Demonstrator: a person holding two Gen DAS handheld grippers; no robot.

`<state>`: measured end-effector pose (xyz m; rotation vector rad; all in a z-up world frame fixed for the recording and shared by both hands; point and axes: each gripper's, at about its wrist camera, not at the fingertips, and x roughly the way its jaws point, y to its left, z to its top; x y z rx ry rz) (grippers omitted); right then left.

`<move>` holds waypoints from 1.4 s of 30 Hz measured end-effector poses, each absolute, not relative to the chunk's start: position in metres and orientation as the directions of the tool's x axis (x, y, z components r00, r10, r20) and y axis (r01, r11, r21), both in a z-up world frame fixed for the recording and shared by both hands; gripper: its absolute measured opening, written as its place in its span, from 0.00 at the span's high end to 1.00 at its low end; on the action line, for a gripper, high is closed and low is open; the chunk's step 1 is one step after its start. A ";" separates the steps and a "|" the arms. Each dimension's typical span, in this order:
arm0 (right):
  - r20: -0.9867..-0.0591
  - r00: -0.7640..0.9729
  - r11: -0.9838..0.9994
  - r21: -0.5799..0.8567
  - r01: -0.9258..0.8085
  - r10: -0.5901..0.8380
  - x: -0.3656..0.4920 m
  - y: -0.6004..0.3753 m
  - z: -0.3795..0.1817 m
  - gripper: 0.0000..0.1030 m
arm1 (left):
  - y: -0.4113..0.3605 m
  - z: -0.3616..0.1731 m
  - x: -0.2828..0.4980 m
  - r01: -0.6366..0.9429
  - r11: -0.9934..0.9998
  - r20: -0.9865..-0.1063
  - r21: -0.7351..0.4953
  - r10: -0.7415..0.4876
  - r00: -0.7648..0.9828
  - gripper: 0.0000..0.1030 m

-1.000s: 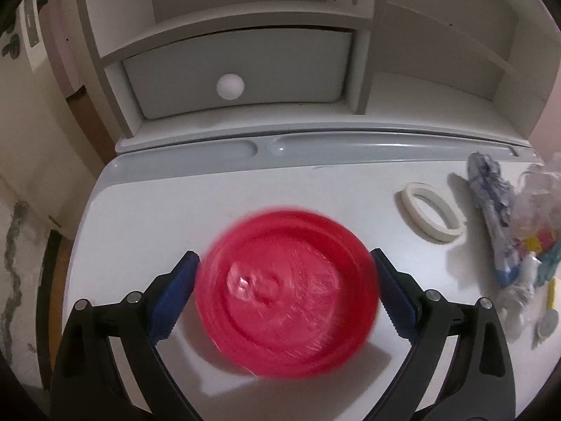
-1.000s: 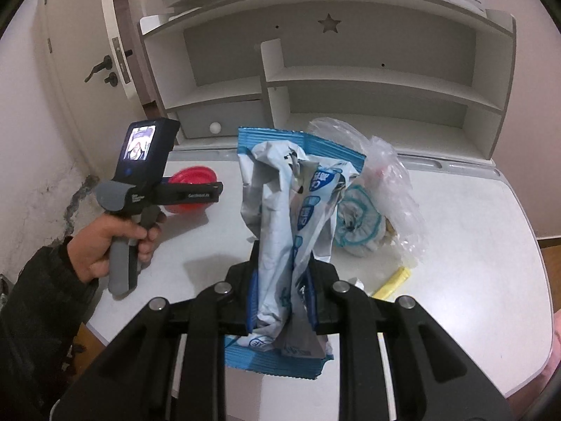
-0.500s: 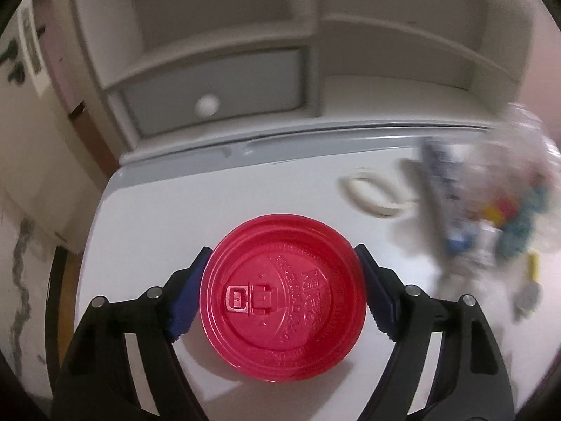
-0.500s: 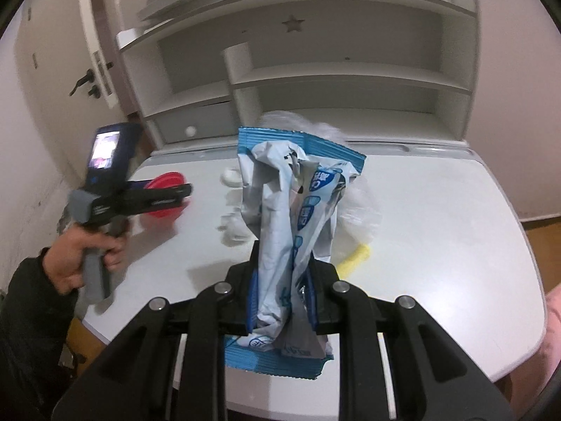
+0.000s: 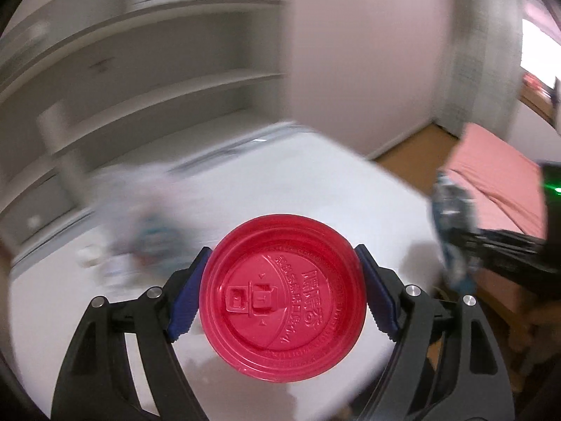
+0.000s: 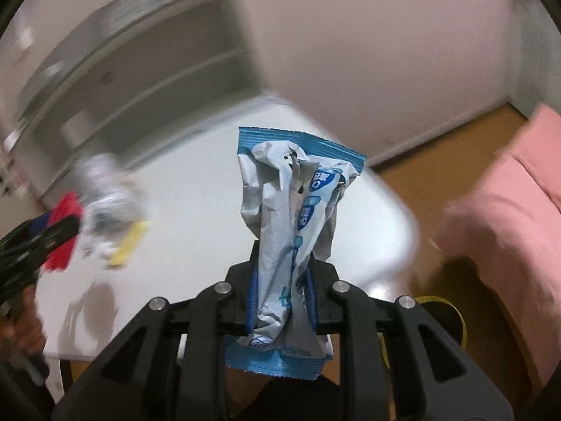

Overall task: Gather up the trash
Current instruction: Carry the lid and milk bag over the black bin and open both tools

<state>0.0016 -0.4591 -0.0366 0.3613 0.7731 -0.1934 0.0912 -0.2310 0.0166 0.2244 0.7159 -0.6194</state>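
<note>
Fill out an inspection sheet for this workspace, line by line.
Surface: white desk, blurred.
Job's things: red lid and blue-white wrapper, both lifted off the desk.
Clutter: crumpled clear plastic and a yellow piece on the desk.
Grippers: left tool clamped on the lid's rim, having just closed; right tool shut on the wrapper.
Cables: nothing seen.
Surroundings: grey shelf unit, wooden floor, pink bedding, a yellow ring low down.
</note>
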 end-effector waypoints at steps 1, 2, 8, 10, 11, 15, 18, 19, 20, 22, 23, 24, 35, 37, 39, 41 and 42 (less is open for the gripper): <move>-0.720 0.691 0.908 0.245 0.340 -0.064 -0.005 -0.475 -0.044 0.79 | -0.254 0.013 0.081 0.639 0.769 -0.673 -0.020 -0.483 0.560 0.24; -0.731 0.676 0.891 0.243 0.382 -0.090 -0.012 -0.492 -0.053 0.79 | -0.269 0.011 0.075 0.665 0.746 -0.676 -0.027 -0.504 0.537 0.24; -0.807 0.569 0.777 0.254 0.576 -0.157 -0.066 -0.578 -0.117 0.79 | -0.378 -0.026 0.027 0.805 0.590 -0.715 -0.057 -0.586 0.380 0.24; -0.832 0.532 0.743 0.255 0.619 -0.158 -0.085 -0.601 -0.137 0.79 | -0.408 -0.042 0.011 0.844 0.534 -0.728 -0.052 -0.598 0.334 0.24; -0.840 0.521 0.730 0.259 0.633 -0.154 -0.090 -0.608 -0.143 0.79 | -0.419 -0.050 0.009 0.853 0.518 -0.738 -0.057 -0.597 0.314 0.24; -0.881 0.456 0.670 0.261 0.695 -0.129 -0.114 -0.639 -0.185 0.79 | -0.465 -0.089 -0.006 0.888 0.452 -0.777 -0.085 -0.588 0.225 0.24; -0.906 0.410 0.630 0.258 0.733 -0.105 -0.125 -0.656 -0.219 0.79 | -0.497 -0.121 -0.017 0.905 0.413 -0.800 -0.103 -0.575 0.172 0.24; -0.912 0.399 0.618 0.259 0.743 -0.097 -0.127 -0.660 -0.228 0.79 | -0.509 -0.128 -0.019 0.908 0.405 -0.806 -0.108 -0.570 0.159 0.24; -0.918 0.388 0.605 0.260 0.752 -0.088 -0.129 -0.664 -0.240 0.79 | -0.517 -0.134 -0.021 0.911 0.399 -0.811 -0.108 -0.565 0.151 0.24; -0.927 0.369 0.578 0.264 0.772 -0.070 -0.136 -0.673 -0.264 0.79 | -0.535 -0.154 -0.025 0.919 0.380 -0.821 -0.104 -0.554 0.136 0.24; -0.929 0.364 0.569 0.265 0.778 -0.065 -0.140 -0.677 -0.272 0.79 | -0.540 -0.160 -0.023 0.921 0.375 -0.825 -0.102 -0.549 0.132 0.24; -0.932 0.358 0.559 0.266 0.785 -0.059 -0.141 -0.680 -0.282 0.79 | -0.544 -0.169 -0.024 0.924 0.369 -0.829 -0.101 -0.545 0.127 0.24; -0.931 0.364 0.515 0.295 0.805 -0.036 -0.154 -0.706 -0.329 0.79 | -0.583 -0.231 -0.021 0.925 0.367 -0.870 -0.097 -0.482 0.100 0.24; -0.930 0.367 0.513 0.299 0.805 -0.034 -0.153 -0.708 -0.333 0.79 | -0.581 -0.236 -0.021 0.925 0.370 -0.875 -0.092 -0.474 0.103 0.24; -0.928 0.371 0.519 0.299 0.801 -0.039 -0.151 -0.710 -0.333 0.64 | -0.582 -0.239 -0.021 0.924 0.370 -0.877 -0.093 -0.470 0.100 0.24; -0.924 0.379 0.522 0.300 0.799 -0.049 -0.152 -0.711 -0.331 0.48 | -0.580 -0.240 -0.021 0.925 0.369 -0.878 -0.086 -0.467 0.105 0.24; -0.922 0.383 0.523 0.299 0.798 -0.056 -0.151 -0.711 -0.329 0.46 | -0.581 -0.241 -0.020 0.925 0.370 -0.879 -0.085 -0.465 0.106 0.24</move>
